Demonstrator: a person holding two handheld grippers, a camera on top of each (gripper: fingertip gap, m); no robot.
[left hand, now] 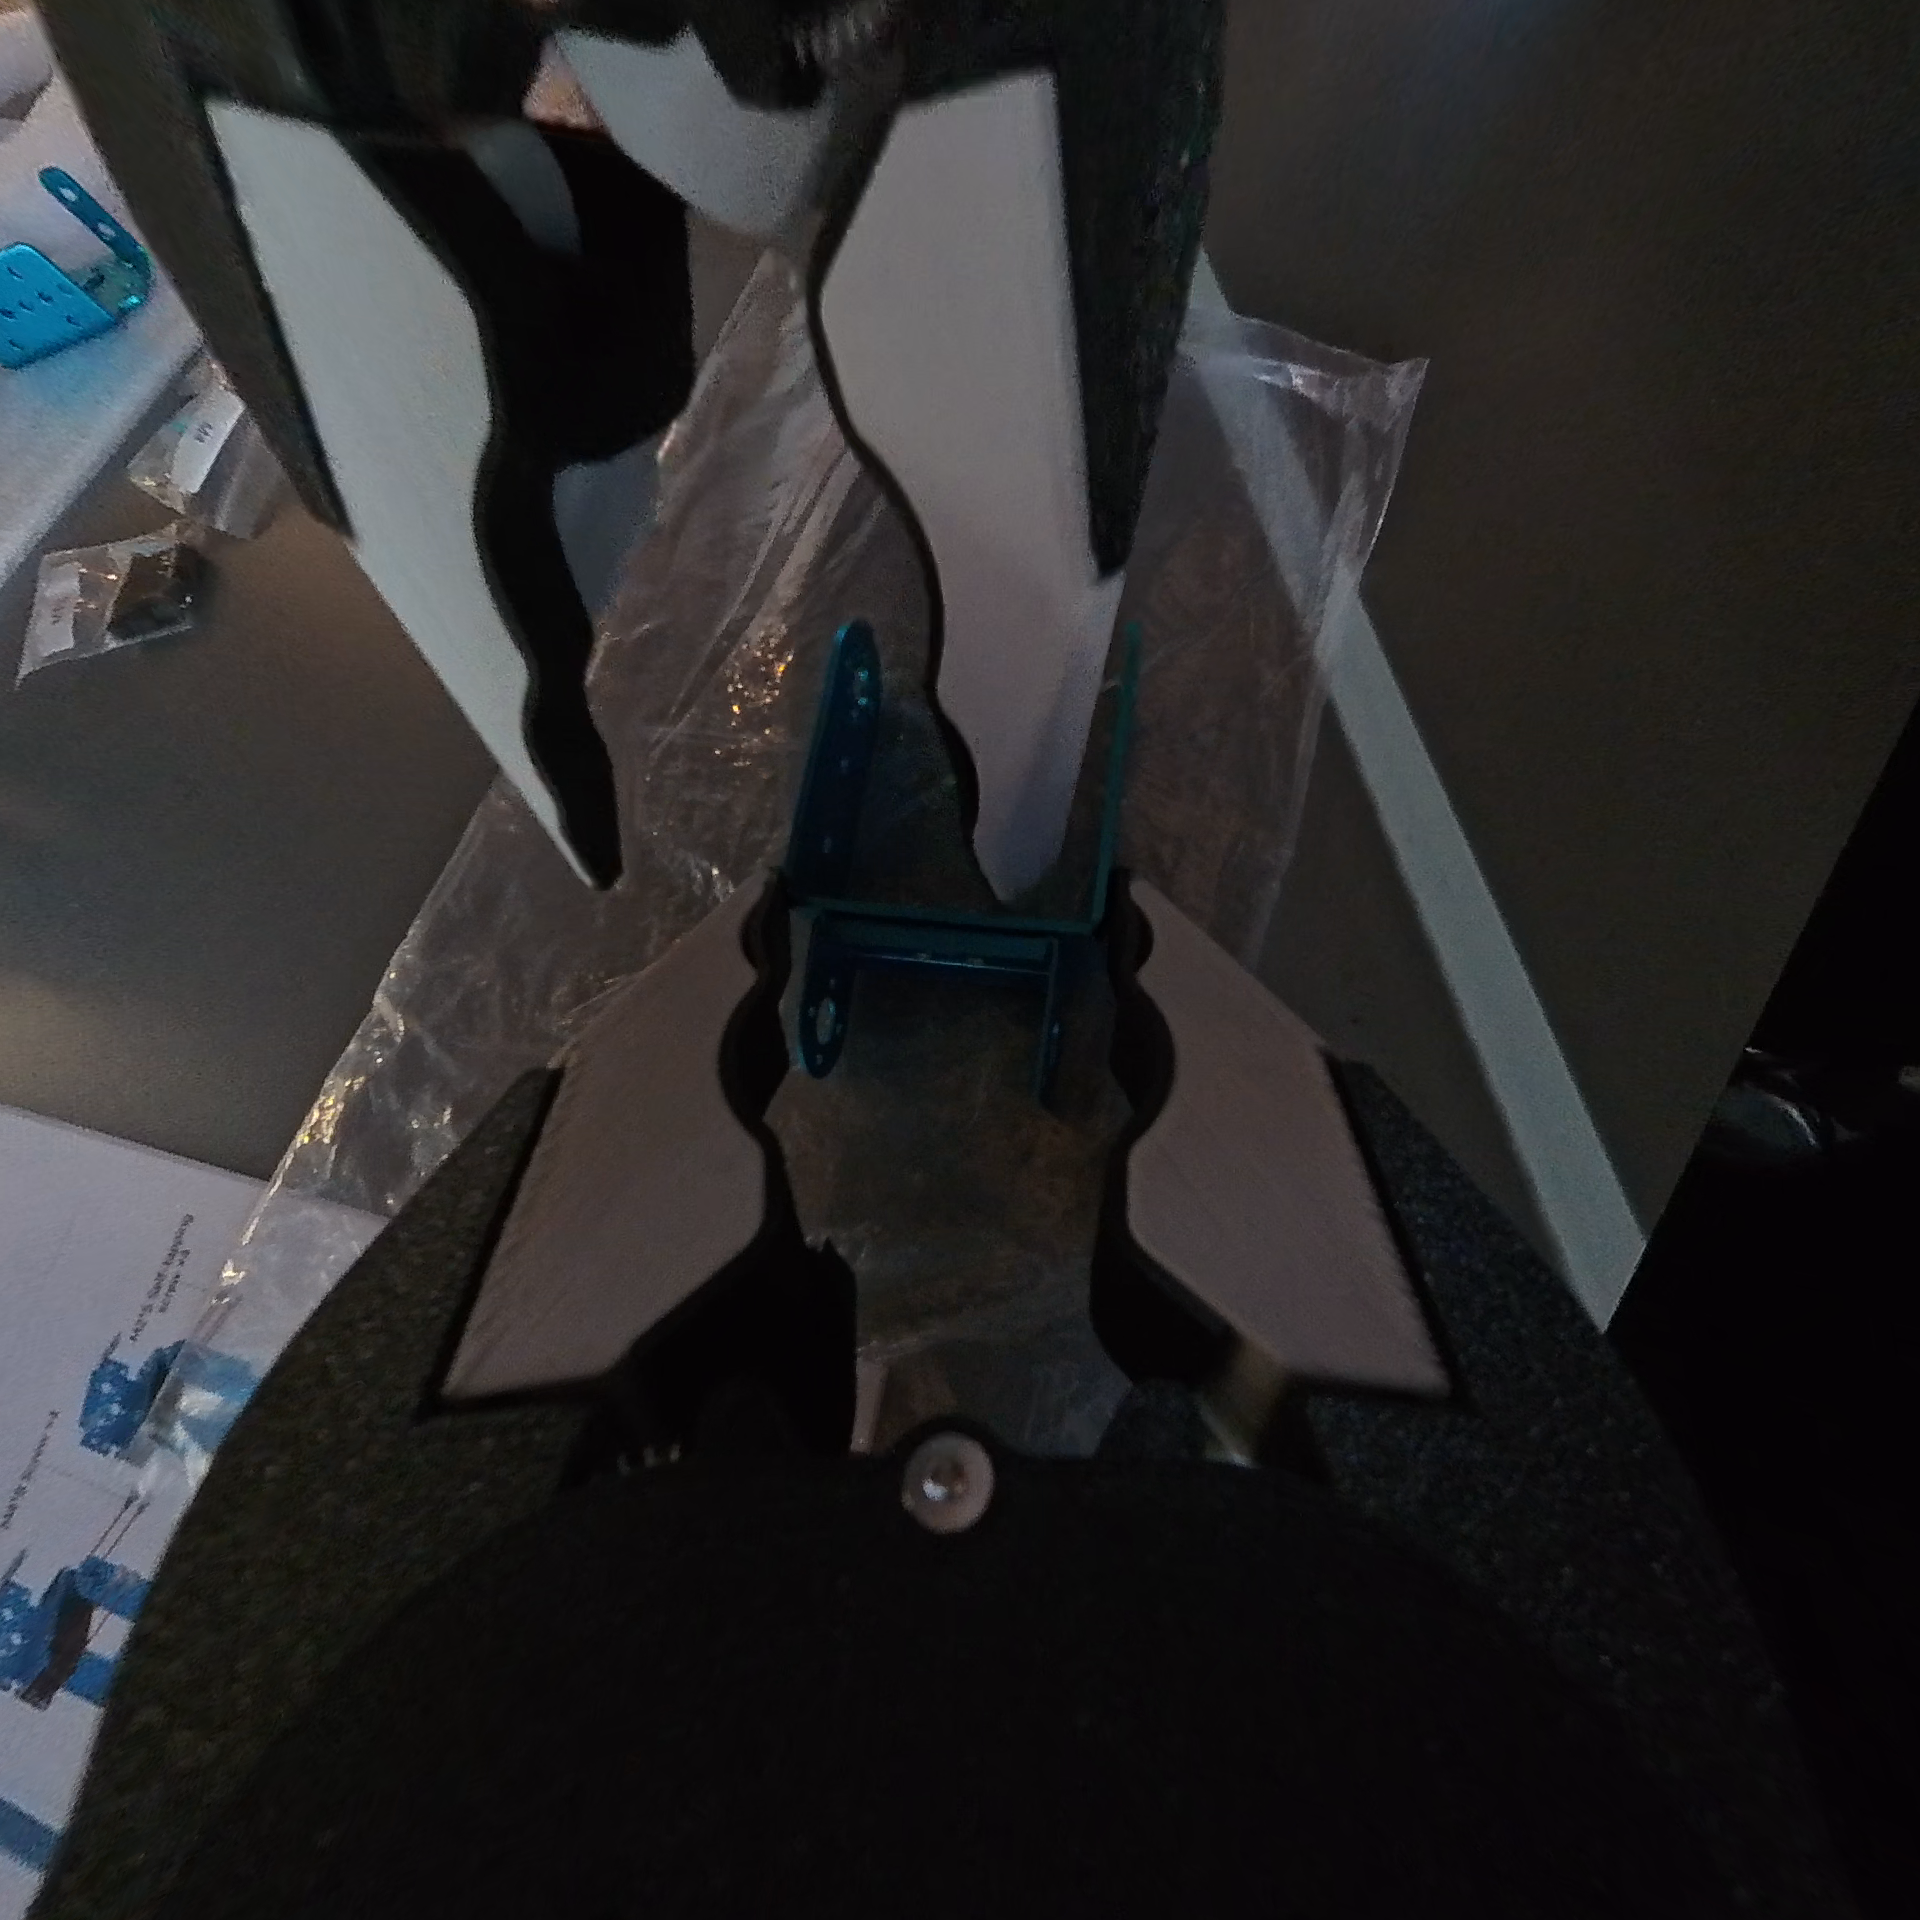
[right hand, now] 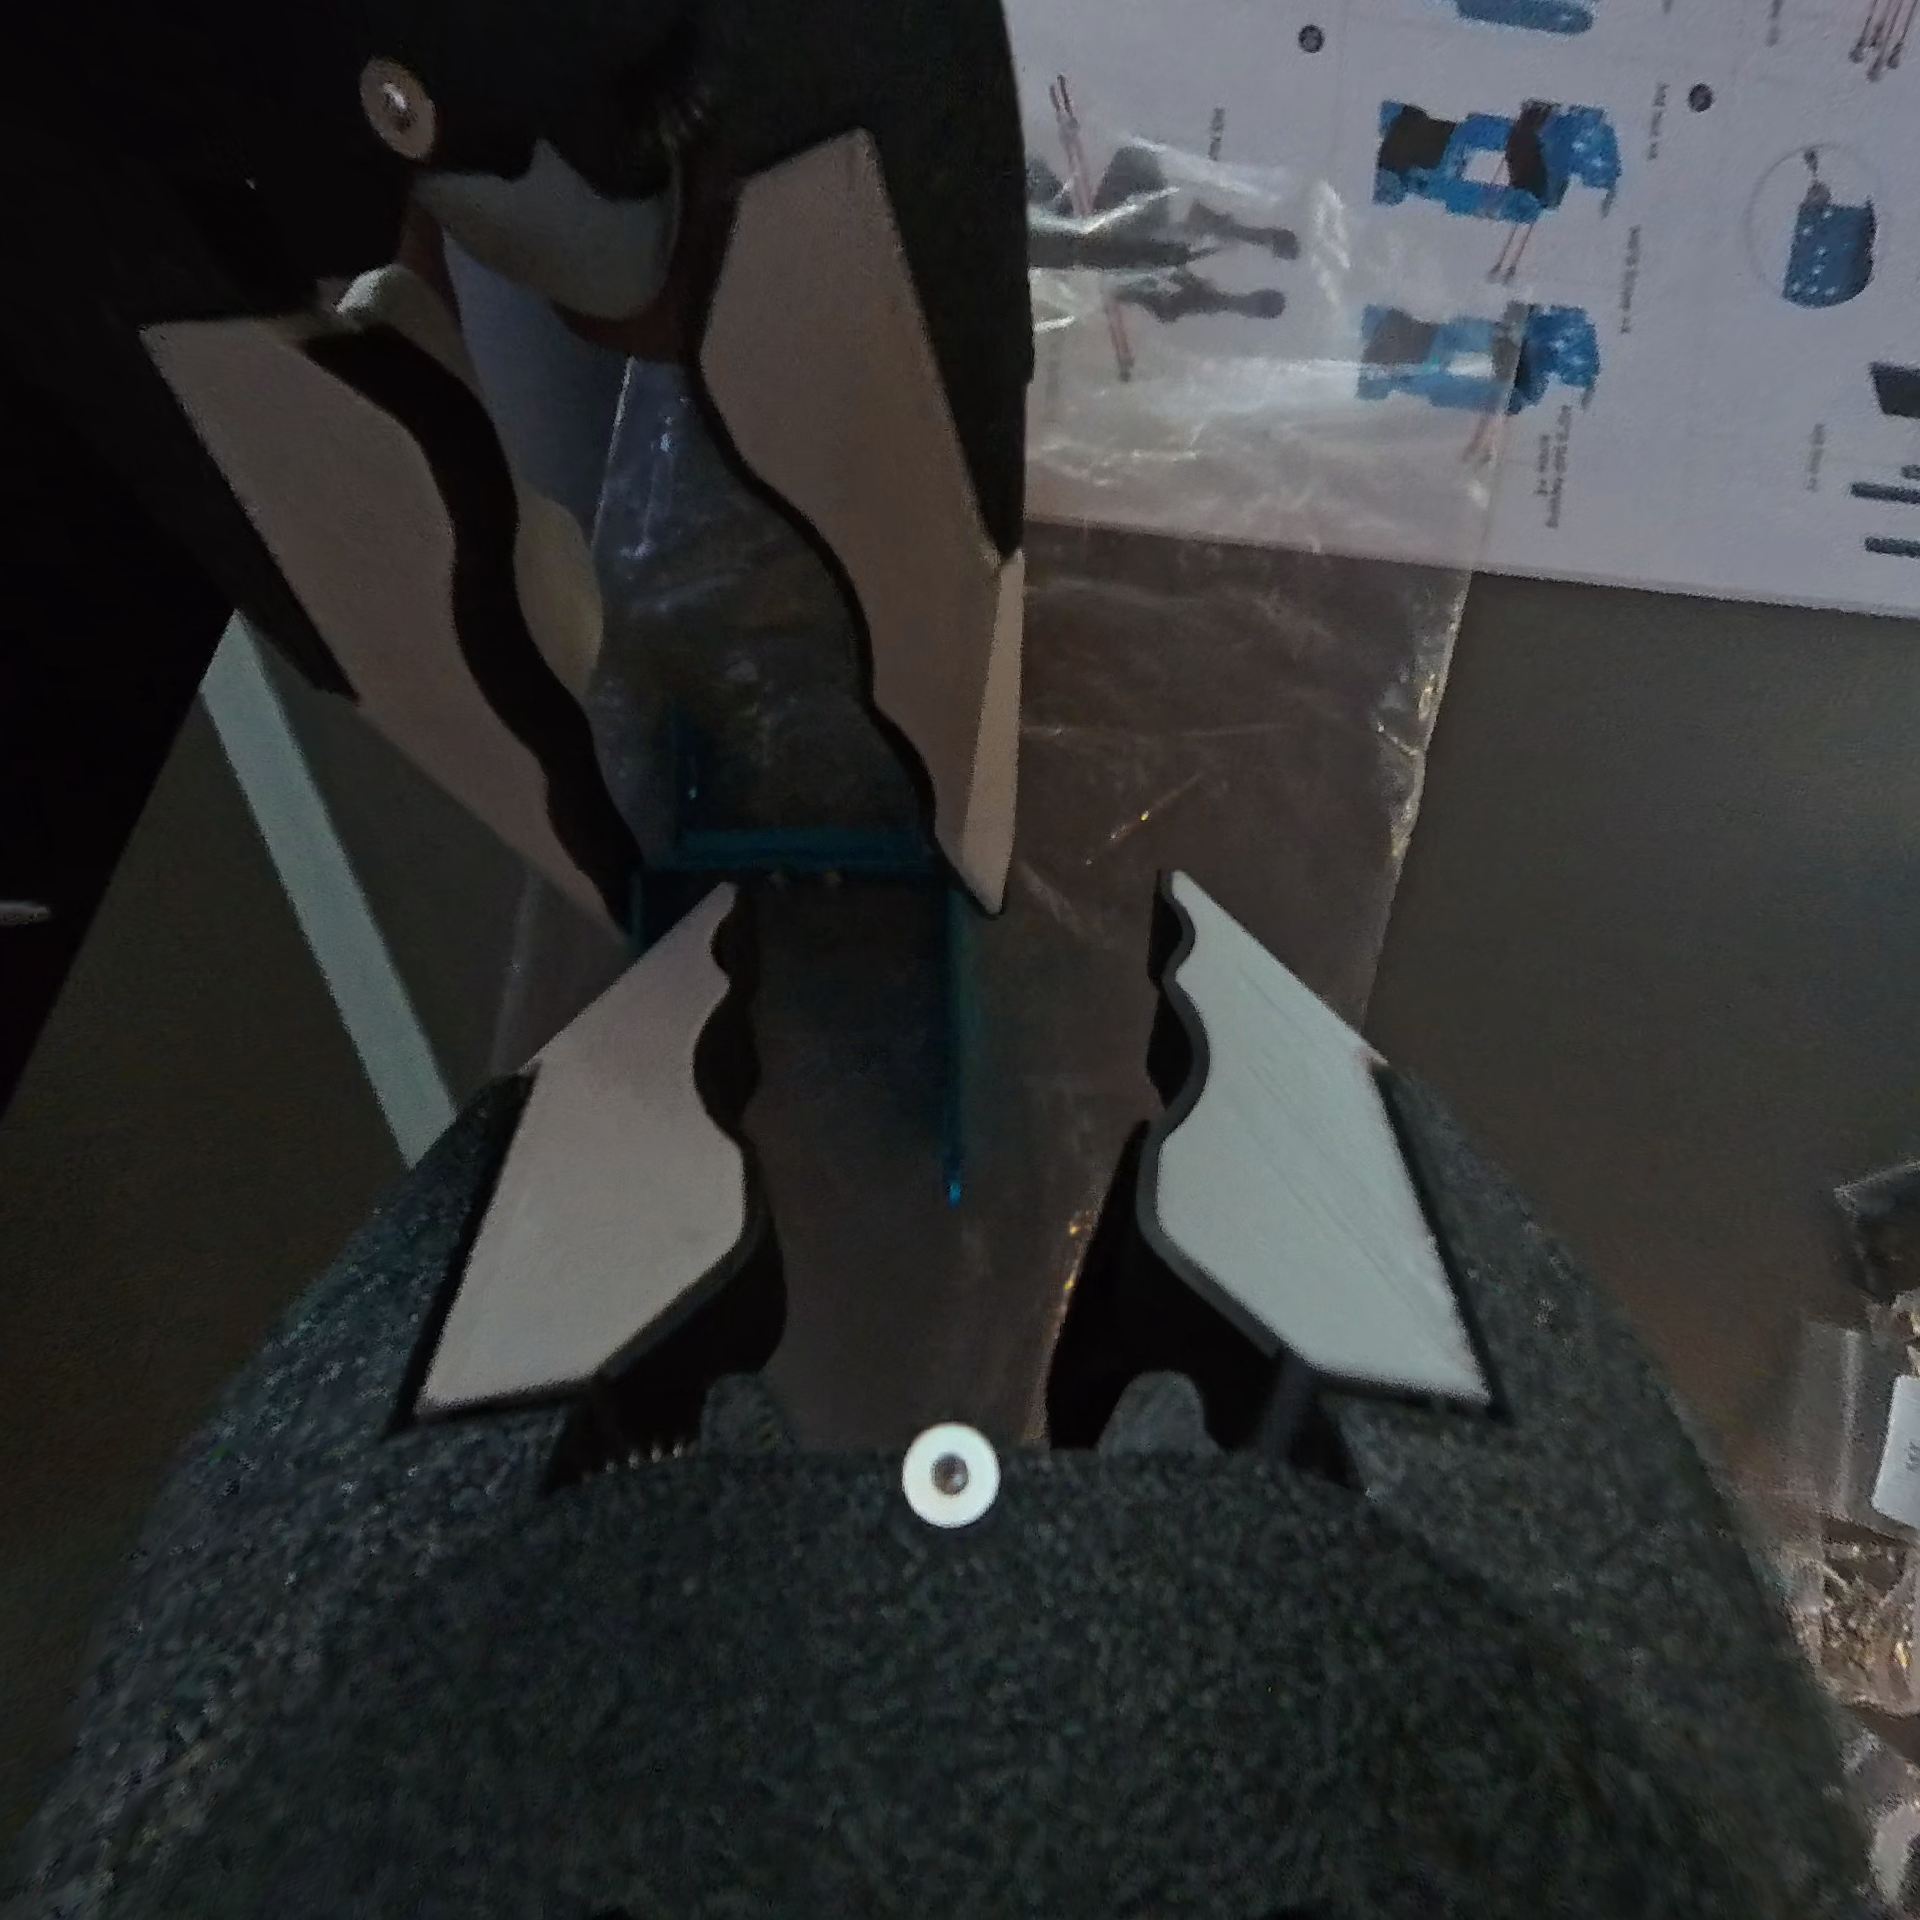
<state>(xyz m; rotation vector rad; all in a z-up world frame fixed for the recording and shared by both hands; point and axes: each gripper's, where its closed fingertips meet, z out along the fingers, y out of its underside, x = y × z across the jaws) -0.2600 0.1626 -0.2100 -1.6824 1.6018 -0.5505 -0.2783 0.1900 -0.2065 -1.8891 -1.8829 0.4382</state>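
A blue U-shaped metal bracket hangs between the two grippers, which face each other tip to tip above a clear plastic bag. My left gripper is shut on the bracket's crossbar, one fingertip on each side. In the right wrist view the bracket shows at the left gripper's tips, with one arm pointing toward the camera. My right gripper is open. That arm lies between its fingers, which do not press on it. In the left wrist view the right gripper comes in from the top.
A printed instruction sheet lies on the dark table and also shows in the left wrist view. Blue perforated parts sit far left. Small bags of parts lie nearby. A white table edge runs beside the bag.
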